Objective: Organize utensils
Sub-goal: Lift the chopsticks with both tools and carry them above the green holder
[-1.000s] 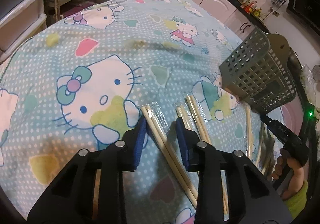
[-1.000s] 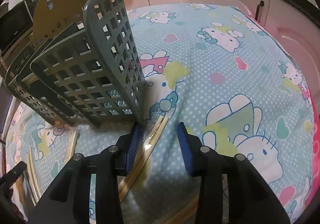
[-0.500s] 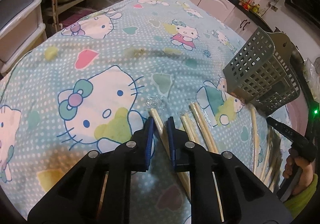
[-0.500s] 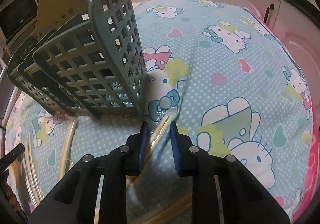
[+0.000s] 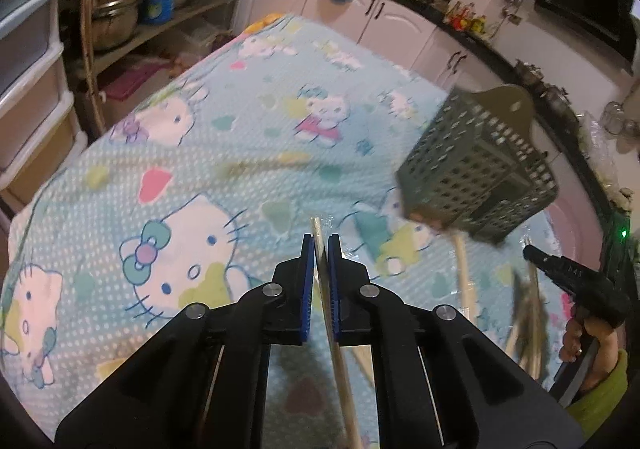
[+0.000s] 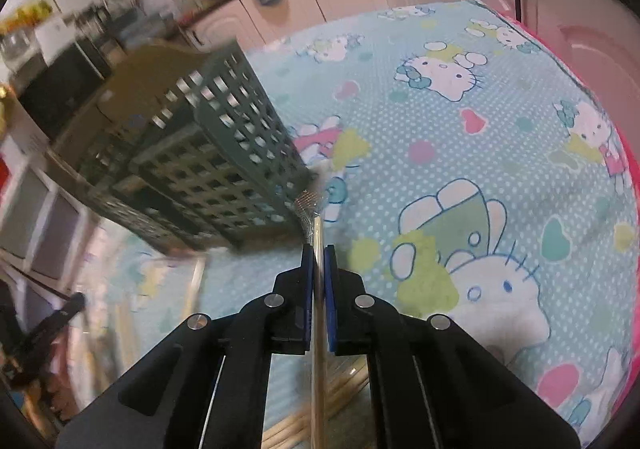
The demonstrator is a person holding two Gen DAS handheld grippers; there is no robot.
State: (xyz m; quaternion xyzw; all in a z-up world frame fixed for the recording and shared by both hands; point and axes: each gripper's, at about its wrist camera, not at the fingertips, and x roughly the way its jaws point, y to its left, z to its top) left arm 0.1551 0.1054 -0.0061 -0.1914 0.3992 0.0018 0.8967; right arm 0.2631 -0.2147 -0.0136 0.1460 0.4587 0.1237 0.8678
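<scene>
My left gripper (image 5: pixel 319 249) pinches a pale, plastic-wrapped wooden chopstick pair (image 5: pixel 320 249); my right gripper (image 6: pixel 318 261) clamps another wrapped pair (image 6: pixel 318 237). Light, stiff, slippery film: grip mid-shaft. Grey-green perforated plastic utensil basket (image 5: pixel 476 181) sits at two o'clock

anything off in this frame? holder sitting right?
The green utensil holder is not upright: it lies tipped on the tablecloth. Wrapped chopsticks lie loose beside it. Each gripper, left and right, is shut on one pair.
</scene>
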